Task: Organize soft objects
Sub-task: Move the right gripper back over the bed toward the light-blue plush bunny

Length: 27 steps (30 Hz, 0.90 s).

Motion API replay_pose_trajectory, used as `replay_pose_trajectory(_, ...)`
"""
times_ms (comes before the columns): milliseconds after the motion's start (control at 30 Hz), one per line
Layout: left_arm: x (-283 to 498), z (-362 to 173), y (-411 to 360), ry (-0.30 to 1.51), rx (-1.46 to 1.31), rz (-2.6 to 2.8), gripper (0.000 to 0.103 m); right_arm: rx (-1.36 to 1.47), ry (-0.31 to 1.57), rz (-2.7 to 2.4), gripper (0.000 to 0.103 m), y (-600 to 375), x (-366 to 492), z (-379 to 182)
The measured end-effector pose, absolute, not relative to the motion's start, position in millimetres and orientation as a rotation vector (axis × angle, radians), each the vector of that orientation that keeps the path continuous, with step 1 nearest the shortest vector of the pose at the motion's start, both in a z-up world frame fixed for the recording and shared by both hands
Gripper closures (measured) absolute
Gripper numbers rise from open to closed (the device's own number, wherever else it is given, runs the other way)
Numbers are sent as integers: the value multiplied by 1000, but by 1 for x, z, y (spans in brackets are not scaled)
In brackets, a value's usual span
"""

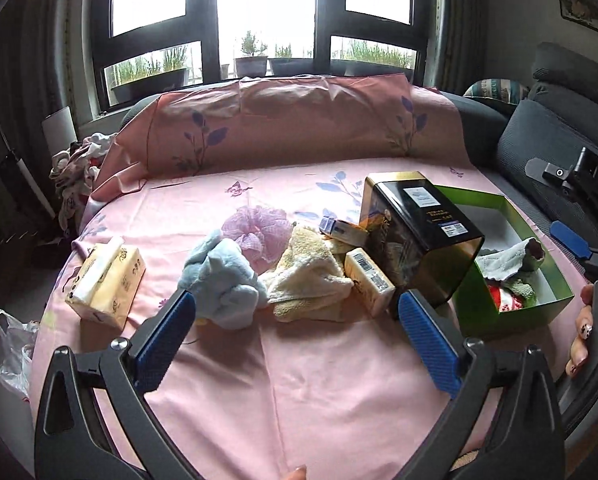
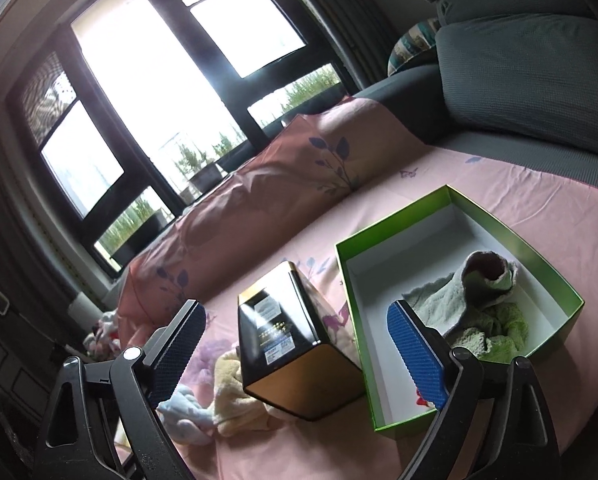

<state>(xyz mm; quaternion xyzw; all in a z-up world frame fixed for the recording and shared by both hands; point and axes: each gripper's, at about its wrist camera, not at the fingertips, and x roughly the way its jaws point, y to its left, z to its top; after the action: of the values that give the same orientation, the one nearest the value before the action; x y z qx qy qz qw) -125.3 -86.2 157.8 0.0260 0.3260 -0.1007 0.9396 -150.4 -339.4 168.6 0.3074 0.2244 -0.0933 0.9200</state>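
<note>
Both grippers, left gripper (image 1: pixel 295 312) and right gripper (image 2: pixel 295 332), gape empty. Only the left view shows tissue pack (image 1: pixel 107 280), pink pouf (image 1: pixel 259 232) and small cartons (image 1: pixel 369 286). Black tin (image 2: pixel 295 344) stands between blue cloth (image 1: pixel 223 276), yellow towel (image 1: pixel 307 280) and green box (image 2: pixel 451 216) holding cloths (image 2: pixel 459 304)

The sheet (image 1: pixel 299 380) is smooth matt pink cloth with a printed leaf pattern, and the blue towel (image 1: pixel 223 280) and yellow towel (image 1: pixel 303 284) on it are fluffy terry, beside a pink pouf (image 1: pixel 259 232) of fine mesh. The tin (image 1: pixel 419 236) is glossy black and gold metal that catches the light, while the green box (image 2: pixel 511 232) looks like smooth card, white and matt inside. The tissue pack (image 1: pixel 107 280) has a shiny plastic wrap, the gripper pads (image 2: pixel 417 356) are ribbed blue, and the cushions (image 2: pixel 531 76) are coarse grey weave.
</note>
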Motion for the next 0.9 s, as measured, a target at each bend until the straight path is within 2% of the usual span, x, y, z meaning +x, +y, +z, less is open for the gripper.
replay_pose_trajectory(533,-95,110,23,756,-189,-46,2,416,614,-1,10,-242,-105,154)
replay_pose_trajectory(900,-81,87,104,821,-532,-4,3,370,820,187,10,-166,-61,122)
